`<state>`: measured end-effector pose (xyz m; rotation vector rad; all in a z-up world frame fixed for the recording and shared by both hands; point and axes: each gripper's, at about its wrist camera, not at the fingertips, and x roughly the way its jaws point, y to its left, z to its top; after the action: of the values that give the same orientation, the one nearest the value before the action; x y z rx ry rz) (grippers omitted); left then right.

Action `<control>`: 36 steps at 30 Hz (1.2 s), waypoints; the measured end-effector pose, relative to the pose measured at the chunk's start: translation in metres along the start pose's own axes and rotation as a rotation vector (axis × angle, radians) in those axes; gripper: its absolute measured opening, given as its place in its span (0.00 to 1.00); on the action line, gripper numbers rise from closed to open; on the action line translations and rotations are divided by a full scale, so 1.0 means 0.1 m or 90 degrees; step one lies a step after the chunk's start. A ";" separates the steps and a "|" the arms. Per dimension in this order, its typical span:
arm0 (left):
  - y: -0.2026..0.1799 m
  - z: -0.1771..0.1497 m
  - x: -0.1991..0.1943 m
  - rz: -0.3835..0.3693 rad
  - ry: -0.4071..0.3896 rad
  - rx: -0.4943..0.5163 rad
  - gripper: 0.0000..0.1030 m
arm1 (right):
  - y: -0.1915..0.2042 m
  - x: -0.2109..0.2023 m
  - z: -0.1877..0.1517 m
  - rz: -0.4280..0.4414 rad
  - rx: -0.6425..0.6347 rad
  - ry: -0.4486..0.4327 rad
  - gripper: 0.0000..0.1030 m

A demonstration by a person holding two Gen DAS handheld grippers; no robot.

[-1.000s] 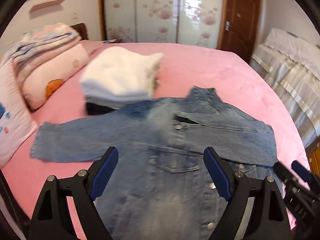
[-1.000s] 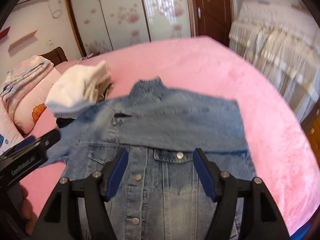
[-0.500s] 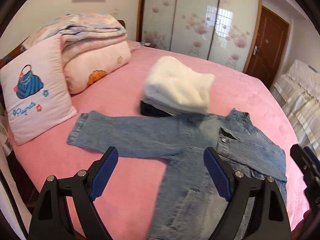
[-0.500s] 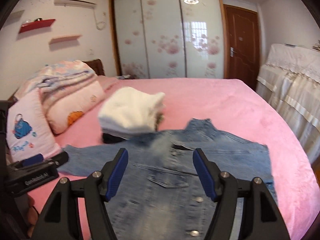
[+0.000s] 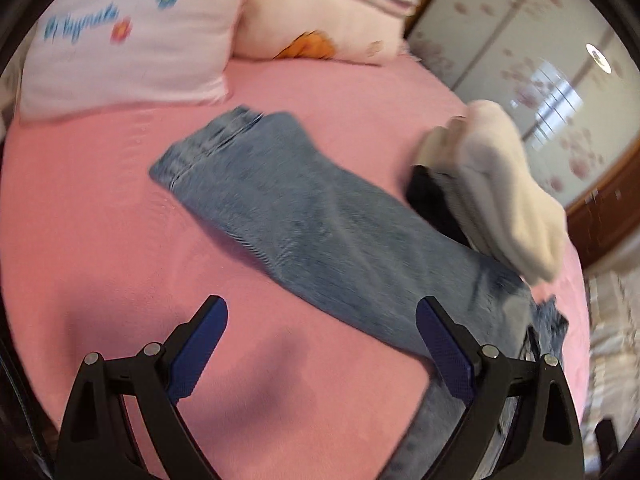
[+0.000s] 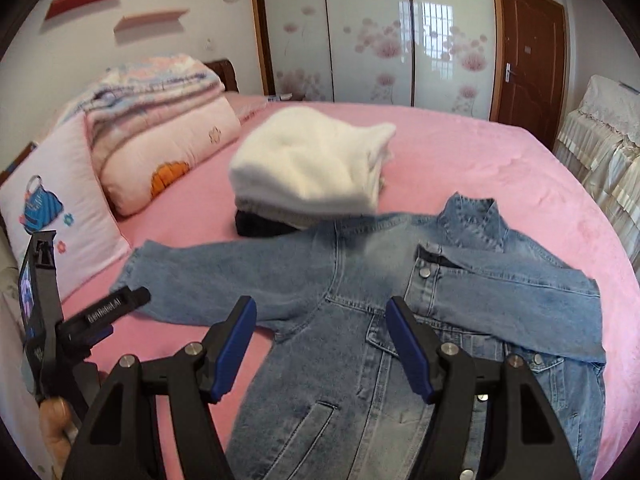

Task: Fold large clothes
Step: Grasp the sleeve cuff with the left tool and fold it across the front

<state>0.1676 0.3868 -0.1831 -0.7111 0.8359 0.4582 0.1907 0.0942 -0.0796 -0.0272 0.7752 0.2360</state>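
Item: denim jacket (image 6: 360, 280), lying front-up and flat on the pink bed (image 6: 500, 152). One sleeve is already folded across the chest; the other sleeve (image 5: 312, 224) stretches out from the jacket body toward the pillow (image 5: 132, 40).

Stack of folded clothes (image 6: 312, 168), white on top: just behind the jacket's shoulder, touching or overlapping its upper edge.

Left hand-held gripper (image 5: 320, 344): jaws wide apart and just opening further, nothing between them. A second ago it faced the jacket front; it now looks down along the outstretched sleeve, with the cuff ahead.

Right hand-held gripper (image 6: 320, 344): jaws apart, empty, above the jacket's front near the chest pocket.

Reading: the left side is set up to take the remaining sleeve and fold it inward. No grasp made yet.
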 end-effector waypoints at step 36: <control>-2.89 -1.16 -0.45 -0.282 -0.044 0.362 0.62 | -2.15 0.09 -0.47 -0.146 0.189 0.054 0.66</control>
<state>0.2611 0.1012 -0.0898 -0.3292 0.6714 -0.1551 0.2116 -0.1181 -0.1330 0.1554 0.8777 -0.1001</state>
